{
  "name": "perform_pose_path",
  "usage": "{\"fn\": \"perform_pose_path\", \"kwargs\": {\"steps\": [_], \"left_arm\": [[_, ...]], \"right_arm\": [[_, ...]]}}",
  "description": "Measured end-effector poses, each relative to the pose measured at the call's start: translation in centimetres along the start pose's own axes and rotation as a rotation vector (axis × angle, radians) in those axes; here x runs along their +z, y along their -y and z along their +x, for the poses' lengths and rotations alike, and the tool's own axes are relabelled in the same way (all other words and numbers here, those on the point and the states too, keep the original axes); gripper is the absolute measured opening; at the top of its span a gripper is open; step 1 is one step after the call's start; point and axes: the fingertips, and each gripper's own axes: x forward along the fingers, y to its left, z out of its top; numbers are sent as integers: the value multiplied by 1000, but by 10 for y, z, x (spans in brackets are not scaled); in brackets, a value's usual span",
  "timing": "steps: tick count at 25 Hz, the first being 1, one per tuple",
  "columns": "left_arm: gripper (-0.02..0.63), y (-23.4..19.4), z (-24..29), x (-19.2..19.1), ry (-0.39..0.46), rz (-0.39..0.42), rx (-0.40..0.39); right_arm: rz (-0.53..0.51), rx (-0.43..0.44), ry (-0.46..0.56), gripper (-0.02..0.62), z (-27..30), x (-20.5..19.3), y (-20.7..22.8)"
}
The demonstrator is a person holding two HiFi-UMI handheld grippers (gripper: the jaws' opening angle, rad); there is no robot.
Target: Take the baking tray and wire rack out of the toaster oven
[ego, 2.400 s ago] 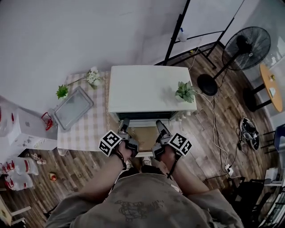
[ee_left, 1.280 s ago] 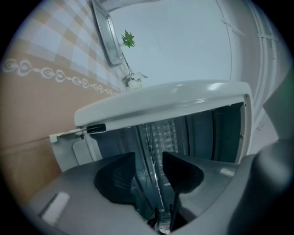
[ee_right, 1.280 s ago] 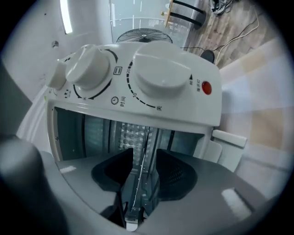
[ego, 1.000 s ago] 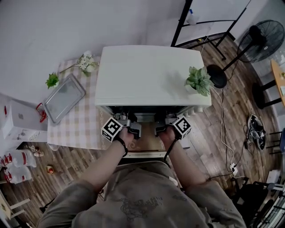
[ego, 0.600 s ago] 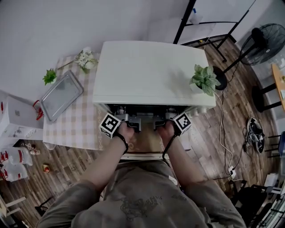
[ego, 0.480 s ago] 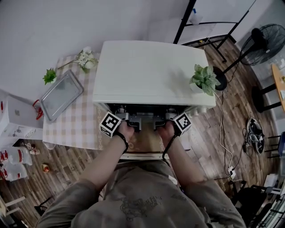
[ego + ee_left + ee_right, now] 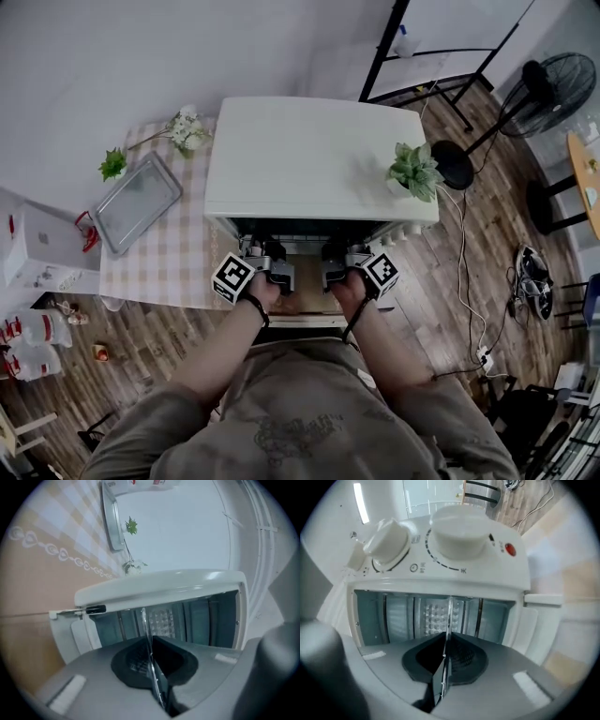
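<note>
The white toaster oven stands on the checked table with its door folded down toward me. A thin wire rack comes edge-on out of the oven cavity, and both grippers hold its front edge. My left gripper is shut on the rack's left part, my right gripper on its right part. In each gripper view the rack's metal edge runs straight between the pressed pads. The grey baking tray lies on the cloth left of the oven.
A small potted plant sits on the oven's top right corner. A flower sprig lies behind the tray. Two white knobs and a red lamp are beside the cavity. A white box stands at far left.
Both grippers have drawn back from under the oven's front edge toward me, still shut on the rack. The head view has shifted a little.
</note>
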Motion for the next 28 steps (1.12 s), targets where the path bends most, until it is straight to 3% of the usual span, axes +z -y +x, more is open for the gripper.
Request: {"fn": "perform_pose_path", "kwargs": {"steps": [19,28], "left_arm": [[6,17,-103,-24,-92,11,114],[8,32,-138,-31,-141,1,113]], "right_arm": [[35,-170,-48,31,-107,-30,-6],[49,-174,-78,31,-142,-41,-22]]}}
